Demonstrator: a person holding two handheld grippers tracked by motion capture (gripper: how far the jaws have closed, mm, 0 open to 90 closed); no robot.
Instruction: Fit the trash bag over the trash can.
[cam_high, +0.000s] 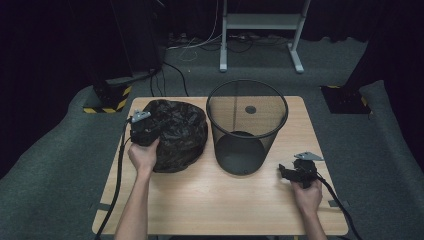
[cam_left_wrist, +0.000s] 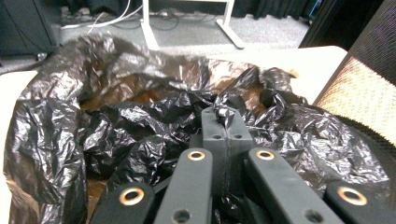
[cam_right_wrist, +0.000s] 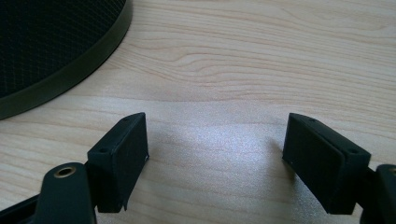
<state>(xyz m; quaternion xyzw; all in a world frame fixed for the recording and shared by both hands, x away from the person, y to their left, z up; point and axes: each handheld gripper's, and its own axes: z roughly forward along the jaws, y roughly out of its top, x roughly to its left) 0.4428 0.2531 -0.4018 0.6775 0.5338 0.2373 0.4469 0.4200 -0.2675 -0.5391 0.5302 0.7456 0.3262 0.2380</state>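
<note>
A crumpled black plastic bag (cam_high: 175, 132) lies on the left half of the wooden table (cam_high: 200, 200). My left gripper (cam_high: 145, 131) is at the bag's near left edge, shut on a fold of it. In the left gripper view the two jaws meet with a pinch of the black plastic bag (cam_left_wrist: 140, 126) at the left gripper's (cam_left_wrist: 224, 116) tips. A black mesh waste bin (cam_high: 247, 125) stands upright beside the bag, at the table's middle. My right gripper (cam_high: 290, 172) rests low near the front right of the table, open, with bare wood between the right gripper's (cam_right_wrist: 215, 140) jaws.
The mesh bin's base rim (cam_right_wrist: 70, 70) is close at the upper left in the right gripper view. Cables trail from both grippers over the table's front edge. Behind the table are a white stand's legs (cam_high: 260, 30), floor cables and dark curtains.
</note>
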